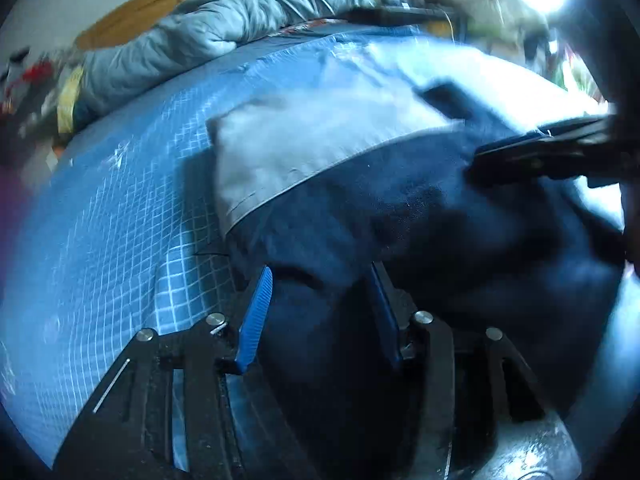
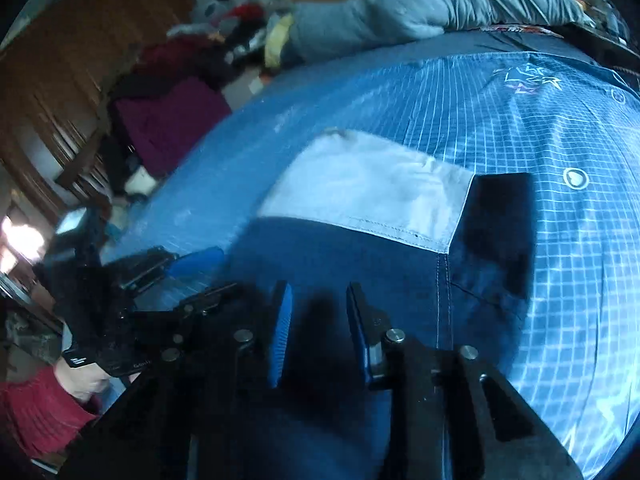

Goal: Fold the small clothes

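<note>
Dark navy garment [image 1: 400, 208] with a pale grey-white panel [image 1: 304, 144] lies on the blue grid mat [image 1: 120, 220]; everything below is placed relative to the garment.

Left tool [image 1: 320, 312] sits at the garment's near edge. Its jaws are parted, with dark cloth bunched between the blue fingers [image 1: 256, 320]. Whether the pads actually pinch the cloth is unclear, so I can't tell the grip.

Right tool [image 2: 316, 332] is also at the near edge, over the navy part. Its jaws stand a little apart with dark fabric or shadow in the gap; blur hides any contact, so again I can't tell.

In the right wrist view the left tool shows just off the garment's left edge, held by a hand [image 2: 80, 380] in a red sleeve [image 2: 36, 416].

Key relation: the garment extends away from both tools, pale panel [image 2: 368, 192] at the far end, a dark flap [image 2: 496, 232] to its right. The long axis looks to run roughly across, left to right. Both tools are about equally near, one toward each end of the near edge. My guess is that a fold would carry the near edge forward onto the pale panel.

A grey padded quilt [image 2: 440, 4] lies well beyond the far end.
</note>
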Available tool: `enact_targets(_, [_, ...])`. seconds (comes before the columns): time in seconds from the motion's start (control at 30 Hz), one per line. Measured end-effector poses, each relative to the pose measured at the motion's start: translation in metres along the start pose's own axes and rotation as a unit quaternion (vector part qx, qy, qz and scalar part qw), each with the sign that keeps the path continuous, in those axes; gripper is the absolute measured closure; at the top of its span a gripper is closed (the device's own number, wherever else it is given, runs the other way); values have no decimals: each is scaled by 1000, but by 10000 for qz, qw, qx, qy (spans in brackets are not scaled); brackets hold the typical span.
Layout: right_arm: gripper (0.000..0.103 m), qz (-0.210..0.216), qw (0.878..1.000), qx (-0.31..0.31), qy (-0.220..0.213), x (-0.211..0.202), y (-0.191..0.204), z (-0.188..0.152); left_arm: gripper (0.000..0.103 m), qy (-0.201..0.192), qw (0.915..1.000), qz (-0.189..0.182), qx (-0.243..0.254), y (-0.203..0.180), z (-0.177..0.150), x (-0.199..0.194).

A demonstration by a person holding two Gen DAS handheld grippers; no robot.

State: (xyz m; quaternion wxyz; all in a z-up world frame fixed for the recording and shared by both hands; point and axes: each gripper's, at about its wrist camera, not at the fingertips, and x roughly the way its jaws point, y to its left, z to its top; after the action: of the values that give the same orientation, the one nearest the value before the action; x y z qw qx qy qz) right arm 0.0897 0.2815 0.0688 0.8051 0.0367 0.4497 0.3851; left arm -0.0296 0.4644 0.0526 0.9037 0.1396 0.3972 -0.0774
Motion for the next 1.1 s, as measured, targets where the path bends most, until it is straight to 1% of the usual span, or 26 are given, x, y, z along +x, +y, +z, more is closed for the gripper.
enact_targets(0.03, [79, -160, 9994, -7, 322, 23, -4, 0, 54, -69, 9999, 88, 119, -4, -2, -1])
enact_targets(0.07, [82, -202, 9989, -18, 421, 33, -5, -1, 55, -44, 9999, 90, 111, -5, -1, -4])
enact_targets(0.1, [83, -190, 9991, -90, 356, 31, -3, -1, 58, 2, 10000, 34, 78, -4, -1, -9])
enact_targets(0.13, [82, -187, 9988, -148, 420, 27, -1, 1, 61, 21, 10000, -70, 2, -1, -2, -16])
enact_targets(0.17, [82, -160, 9987, -201, 440, 21, 0, 3, 66, -37, 9997, -210, -89, 4, -4, -26])
enact_targets(0.2, [82, -158, 9989, -245, 364, 12, -1, 6, 67, -170, 9993, -316, -130, 5, -8, -41])
enact_targets(0.23, [80, -190, 9992, -255, 232, 4, -3, 11, 66, -284, 9986, -427, -137, 5, -12, -51])
enact_targets(0.27, [74, -246, 9994, -227, 77, -5, -9, 18, 66, -362, 9975, -596, -149, 2, -21, -62])
enact_targets(0.3, [67, -368, 9991, -190, -60, -11, -19, 25, 66, -332, 9968, -721, -139, -4, -32, -67])
enact_targets(0.37, [64, -714, 9973, -25, -141, -10, -46, 34, 66, -164, 9964, -827, 67, -18, -58, -66])
enact_targets(0.4, [64, -833, 9965, 77, -27, 0, -60, 38, 65, -127, 9969, -773, 119, -22, -67, -64])
enact_targets(0.43, [69, -924, 9955, 144, 143, 12, -70, 40, 64, -163, 9970, -759, 64, -23, -74, -64])
enact_targets(0.47, [82, -912, 9950, 215, 340, 27, -78, 39, 63, -191, 9967, -789, -1, -23, -75, -67])
enact_targets(0.5, [85, -857, 9953, 219, 388, 35, -83, 37, 63, -157, 9964, -834, -37, -22, -75, -71])
enact_targets(0.53, [85, -869, 9957, 159, 273, 34, -82, 35, 63, -153, 9961, -862, -51, -21, -73, -75])
enact_targets(0.6, [85, -984, 9945, 166, 304, 26, -77, 37, 63, -203, 9954, -931, -122, -16, -71, -86])
enact_targets(0.63, [83, -1091, 9937, 149, 215, 17, -71, 37, 63, -283, 9950, -944, -187, -12, -71, -93])
enact_targets(0.67, [77, -1158, 9932, 42, 69, 3, -61, 37, 63, -351, 9950, -907, -248, -7, -70, -94])
enact_targets(0.73, [77, -1021, 9937, -310, -342, -34, -30, 20, 63, -475, 9934, -888, -550, 8, -66, -96])
enact_targets(0.83, [77, -919, 9915, -718, -574, -71, 2, -19, 62, -461, 9911, -854, -912, 20, -63, -85])
enact_targets(0.9, [74, -889, 9929, -641, -462, -75, 11, -50, 60, -247, 9916, -833, -959, 17, -63, -69])
enact_targets(0.97, [71, -941, 9945, -446, -72, -63, 6, -78, 58, -106, 9890, -921, -1149, 19, -66, -58])
enact_targets(1.0, [71, -958, 9949, -278, 131, -58, -1, -93, 53, -74, 9876, -915, -1273, 22, -67, -58])
enact_targets(1.03, [71, -993, 9948, -186, 164, -58, -7, -105, 53, -44, 9873, -830, -1355, 25, -69, -62])
enact_targets(1.07, [69, -972, 9951, -197, -2, -66, -8, -113, 54, 15, 9877, -674, -1409, 27, -71, -67])
enact_targets(1.1, [55, -1078, 9941, -108, 29, -76, -6, -120, 54, 62, 9874, -563, -1476, 26, -78, -78])
